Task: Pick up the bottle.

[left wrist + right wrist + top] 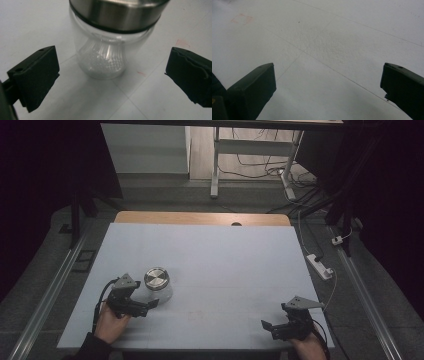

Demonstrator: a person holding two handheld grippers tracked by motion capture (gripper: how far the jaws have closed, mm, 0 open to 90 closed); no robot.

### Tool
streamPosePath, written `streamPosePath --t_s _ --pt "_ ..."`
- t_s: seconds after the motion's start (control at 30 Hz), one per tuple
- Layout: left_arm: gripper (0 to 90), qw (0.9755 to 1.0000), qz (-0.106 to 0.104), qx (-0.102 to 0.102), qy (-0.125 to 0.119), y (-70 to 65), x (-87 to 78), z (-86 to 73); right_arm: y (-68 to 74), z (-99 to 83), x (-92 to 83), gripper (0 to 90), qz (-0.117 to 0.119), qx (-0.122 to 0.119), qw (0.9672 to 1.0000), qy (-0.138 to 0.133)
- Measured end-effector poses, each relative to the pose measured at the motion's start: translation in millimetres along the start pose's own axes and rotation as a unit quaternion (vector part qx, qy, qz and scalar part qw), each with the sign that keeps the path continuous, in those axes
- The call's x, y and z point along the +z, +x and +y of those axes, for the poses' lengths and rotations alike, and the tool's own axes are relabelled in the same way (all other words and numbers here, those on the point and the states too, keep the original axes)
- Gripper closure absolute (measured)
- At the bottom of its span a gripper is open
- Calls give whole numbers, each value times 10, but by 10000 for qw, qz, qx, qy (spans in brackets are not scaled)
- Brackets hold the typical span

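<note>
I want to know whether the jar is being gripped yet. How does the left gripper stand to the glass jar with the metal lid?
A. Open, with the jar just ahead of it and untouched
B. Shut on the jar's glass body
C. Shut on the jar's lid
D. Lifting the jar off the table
A: the left gripper has its jaws wide apart, and the jar stands on the table beyond them, touched by neither.

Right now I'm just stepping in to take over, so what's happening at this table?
A person holds a gripper in each hand. The left gripper is open beside a clear glass jar with a steel lid, its jaws apart from the glass. The right gripper is open over bare table.
</note>
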State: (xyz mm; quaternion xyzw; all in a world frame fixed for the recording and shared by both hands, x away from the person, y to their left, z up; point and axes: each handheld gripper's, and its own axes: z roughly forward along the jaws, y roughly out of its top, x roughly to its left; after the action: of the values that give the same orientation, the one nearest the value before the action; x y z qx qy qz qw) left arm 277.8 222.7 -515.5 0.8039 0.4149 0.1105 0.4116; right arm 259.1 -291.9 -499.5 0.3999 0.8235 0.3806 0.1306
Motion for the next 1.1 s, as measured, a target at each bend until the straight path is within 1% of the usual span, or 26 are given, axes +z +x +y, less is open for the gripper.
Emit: streamPosePath --t_s 0.07,0.13,0.33,0.43,0.53,0.63,0.67,0.77,0.83,0.9,1.1 --pt "0 10000 -70 44 26 8 48 30 0 0 1 0 5 1 10000 1" --pt "0 9999 -86 94 66 7 96 59 0 0 1 0 6 0 10000 3" --pt "0 9992 28 333 198 -6 219 131 1 0 1 0 2 -7 10000 6" --pt "0 9990 -3 412 198 -6 268 155 1 0 2 0 -2 -13 10000 9" --pt "0 9990 -17 400 189 2 305 177 4 1 2 0 2 -21 10000 13" --pt "3 9992 1 362 196 20 339 189 5 1 3 0 1 -26 10000 17" --pt "12 9992 35 339 197 24 348 193 5 1 3 0 1 -26 10000 18" --pt "51 9994 -41 321 119 45 358 202 7 1 4 0 -1 -40 10000 23" --pt "82 9994 -40 335 46 50 352 208 8 1 5 0 -4 -48 10000 24" --pt "124 9994 10 353 27 53 346 210 7 1 6 0 -5 -48 10000 26" --pt "143 9988 71 485 42 43 339 213 8 1 5 0 -6 -50 10000 22"
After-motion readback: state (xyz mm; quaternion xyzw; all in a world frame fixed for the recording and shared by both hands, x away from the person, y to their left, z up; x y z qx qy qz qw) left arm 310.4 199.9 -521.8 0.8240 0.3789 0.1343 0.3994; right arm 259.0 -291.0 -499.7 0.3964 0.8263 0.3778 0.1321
